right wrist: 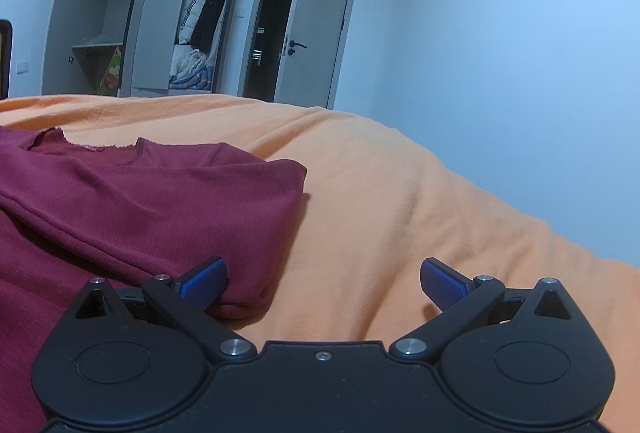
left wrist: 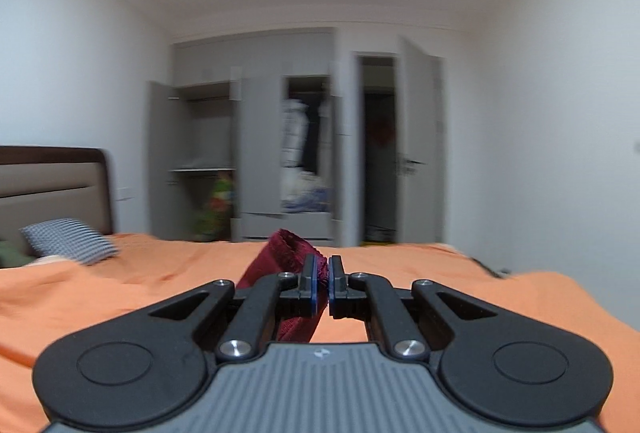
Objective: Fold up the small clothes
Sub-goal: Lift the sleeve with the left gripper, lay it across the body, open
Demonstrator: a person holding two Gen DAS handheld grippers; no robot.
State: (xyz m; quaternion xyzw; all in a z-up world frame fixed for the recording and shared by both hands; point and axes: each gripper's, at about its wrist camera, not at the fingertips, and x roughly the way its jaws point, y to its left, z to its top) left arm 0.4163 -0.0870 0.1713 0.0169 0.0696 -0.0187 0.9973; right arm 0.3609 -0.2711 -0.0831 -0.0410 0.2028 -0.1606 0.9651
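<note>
Left wrist view: left gripper (left wrist: 323,287) has its jaws pressed together on a strip of the maroon shirt (left wrist: 286,253). The fabric rises in a ribbed-looking fold above the fingers and hangs down again below them, lifted off the orange bedspread (left wrist: 440,273). Only this view shows a checked pillow (left wrist: 68,245) on the bedspread, well left of the shirt, w/ a brown-and-beige headboard (left wrist: 52,185) behind it. Background is motion-blurred: the grey wardrobe (left wrist: 248,137) beyond the bed w/ doors open, and the room door (left wrist: 420,145) right of it, also open.

Right wrist view shows what the left can't, i.e. most of the garment. The shirt (right wrist: 140,201) lies spread on the bedspread (right wrist: 400,193), taking up the left part of the frame. Raw-edged neckline faces the wardrobe, w/ a pinkish bit inside it. One layer is folded over the body, giving a diagonal hem across the cloth and a rounded folded edge on the side toward the door. Fine knit, deep maroon, a few soft creases.

Right gripper (right wrist: 324,283) has its blue-padded fingers (right wrist: 442,283) spread wide, gripping nothing. Its left pad touches the shirt's near folded edge; the right pad is over bare bedspread. Sharper here: the wardrobe (right wrist: 152,13) holds hanging jackets (right wrist: 196,13) and bundled bedding below them.
</note>
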